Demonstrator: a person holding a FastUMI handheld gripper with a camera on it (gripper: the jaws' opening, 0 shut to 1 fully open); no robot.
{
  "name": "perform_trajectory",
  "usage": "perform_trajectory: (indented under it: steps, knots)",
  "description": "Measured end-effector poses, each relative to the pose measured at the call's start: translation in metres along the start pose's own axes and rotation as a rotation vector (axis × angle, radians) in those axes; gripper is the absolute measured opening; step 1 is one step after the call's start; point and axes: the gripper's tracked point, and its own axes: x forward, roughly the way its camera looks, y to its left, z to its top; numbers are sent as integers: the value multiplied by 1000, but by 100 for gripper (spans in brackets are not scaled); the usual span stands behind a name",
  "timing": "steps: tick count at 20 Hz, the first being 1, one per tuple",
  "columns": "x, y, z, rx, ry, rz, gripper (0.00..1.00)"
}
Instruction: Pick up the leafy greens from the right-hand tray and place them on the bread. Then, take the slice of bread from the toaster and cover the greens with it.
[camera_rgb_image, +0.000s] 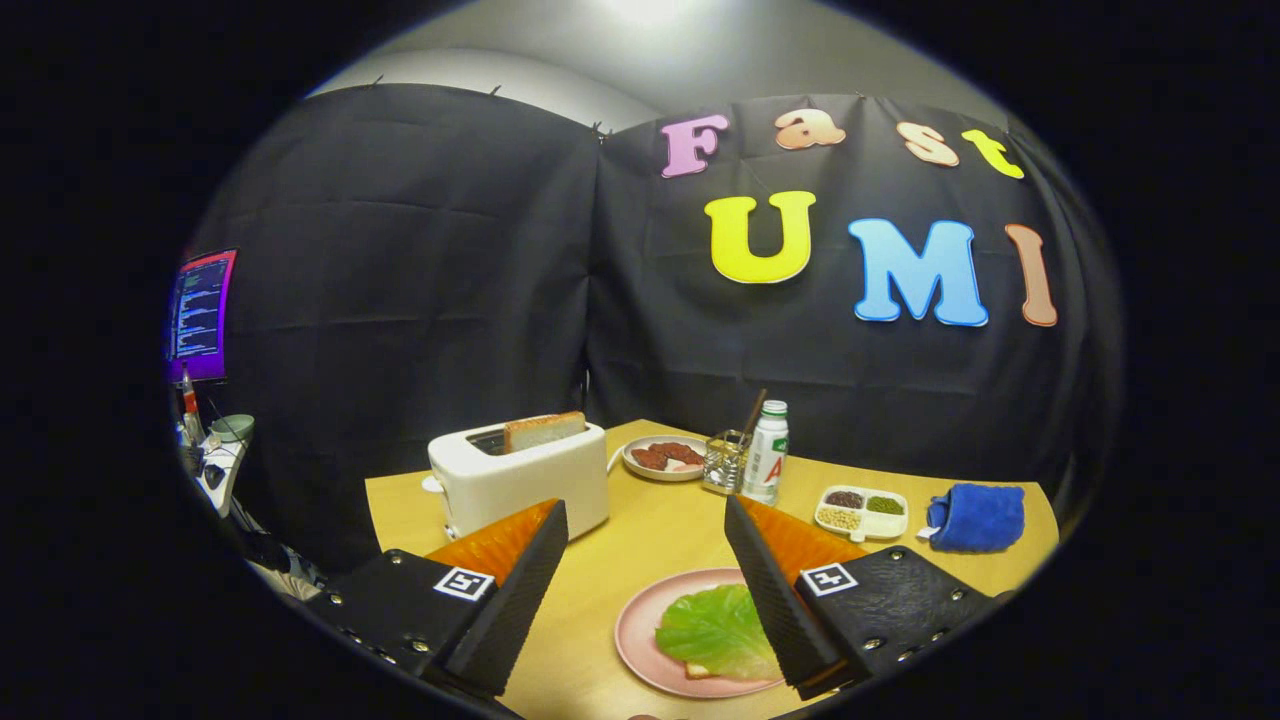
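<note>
Wooden table (660, 530), smooth yellowish top with rounded corners, set against the draped black cloth wall. White glossy two-slot toaster (520, 478), boxy with rounded edges, stands on the table's left part, beyond the left finger; one slice of bread (545, 430), porous with a brown crust, sticks up out of the slot nearer the fingers. Gripper (648, 520) hangs over the table with fingers spread wide apart, nothing between them but bare tabletop; fingers are wedge-shaped with ribbed inner faces. Round pink plate (640, 630) lies just ahead, near the right finger, partly covered by it; on it a crinkled light-green lettuce leaf (715, 630) lies over a bottom slice of bread (700, 670), only its pale edge peeking out under the leaf. Blue fuzzy cloth (978, 517), bunched up, at the table's far right. White rectangular divided tray (862, 513) just left of the cloth, with compartments holding dark, green and pale small beans or grains. Small round plate (665, 458) beyond, right of the toaster, holds reddish-brown meat-like slices. White bottle (767, 452) with a green cap stands right of it, touching or just beside a clear glass holder (727, 460) with a brown stick in it. A lit monitor (200, 315) sits far left, off the table.
</note>
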Motion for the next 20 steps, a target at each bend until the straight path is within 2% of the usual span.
perform_trajectory:
  steps: [6,20]
  knots:
    - [51,37,21,9,-61,20,96]
    - [168,123,0,68,-85,-19,95]
